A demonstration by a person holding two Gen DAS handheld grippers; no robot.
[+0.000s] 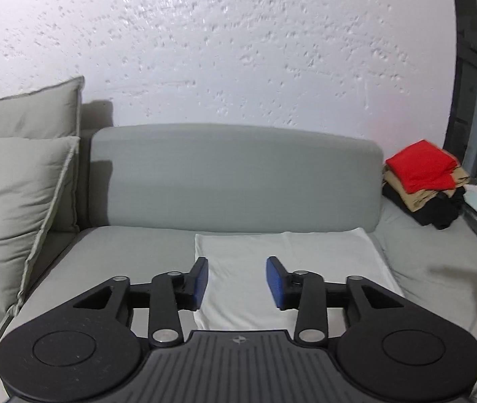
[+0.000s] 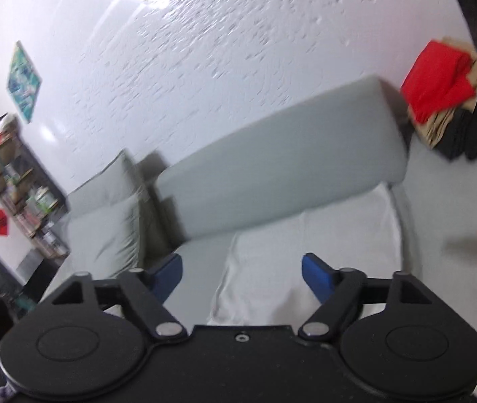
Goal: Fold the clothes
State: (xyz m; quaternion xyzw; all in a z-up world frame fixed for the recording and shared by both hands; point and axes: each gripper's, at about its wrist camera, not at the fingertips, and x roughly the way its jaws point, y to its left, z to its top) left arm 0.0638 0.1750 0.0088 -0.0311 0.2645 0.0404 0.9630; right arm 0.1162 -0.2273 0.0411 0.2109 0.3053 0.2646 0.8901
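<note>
Left wrist view: the left gripper (image 1: pixel 236 282) hangs with its blue-padded jaws spread wide and holding nothing. Directly under and beyond them, a flat white rectangular cloth (image 1: pixel 305 268) lies on the grey sofa seat (image 1: pixel 121 255), extending far and to the right. A stack of red, tan and black folded clothes (image 1: pixel 426 181) sits far right.

Right wrist view, tilted and blurred: the right gripper (image 2: pixel 242 277) is likewise wide apart and empty, above the cloth's near left part; both tongs seem about equally close

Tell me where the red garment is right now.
The red garment tops a stack of folded clothes at the sofa's far right end, beside the backrest, lying on tan clothes and black clothes; both views show it.
</note>
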